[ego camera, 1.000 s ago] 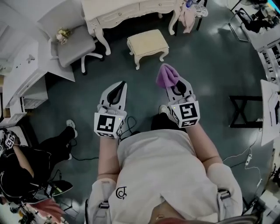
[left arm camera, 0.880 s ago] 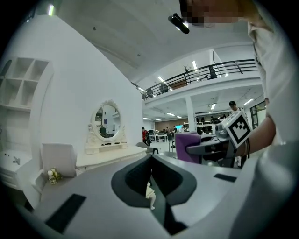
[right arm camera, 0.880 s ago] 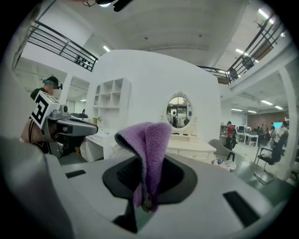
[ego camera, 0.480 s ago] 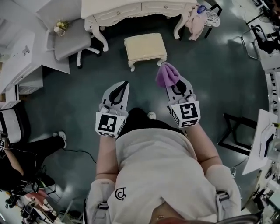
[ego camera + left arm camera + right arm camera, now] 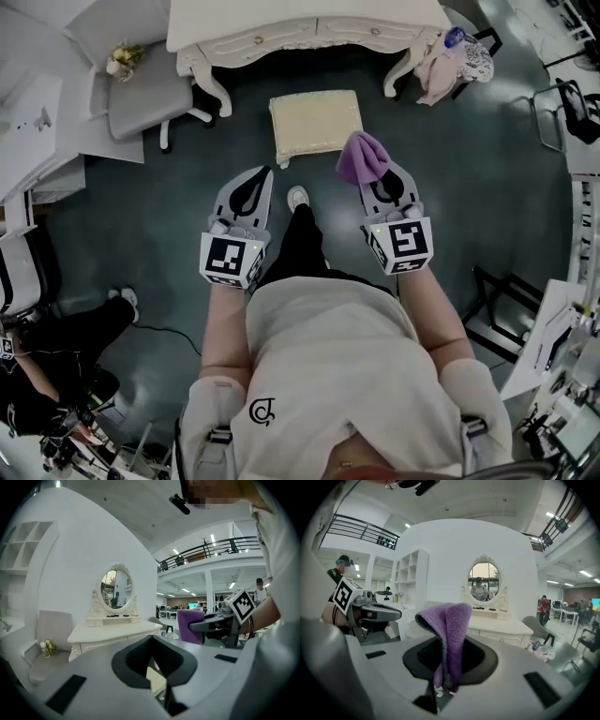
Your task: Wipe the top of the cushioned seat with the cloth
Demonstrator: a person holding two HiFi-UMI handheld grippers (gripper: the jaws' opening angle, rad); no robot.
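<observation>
The right gripper [image 5: 378, 180] pinches the purple cloth [image 5: 359, 157], which stands up in a fold above its jaws. The left gripper [image 5: 257, 184] is pressed together on nothing. Only the gripper views show the oval mirror [image 5: 483, 580] on the white dressing table [image 5: 300, 23]. The head view shows the cushioned seat [image 5: 316, 116] on the dark floor [image 5: 141, 216] before it, ahead of both grippers.

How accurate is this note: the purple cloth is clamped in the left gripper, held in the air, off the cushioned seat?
One error: the purple cloth is clamped in the right gripper, not the left, as the right gripper view shows. The left gripper is shut on nothing. The rest stands: the cloth is held in the air, off the cushioned seat.
</observation>
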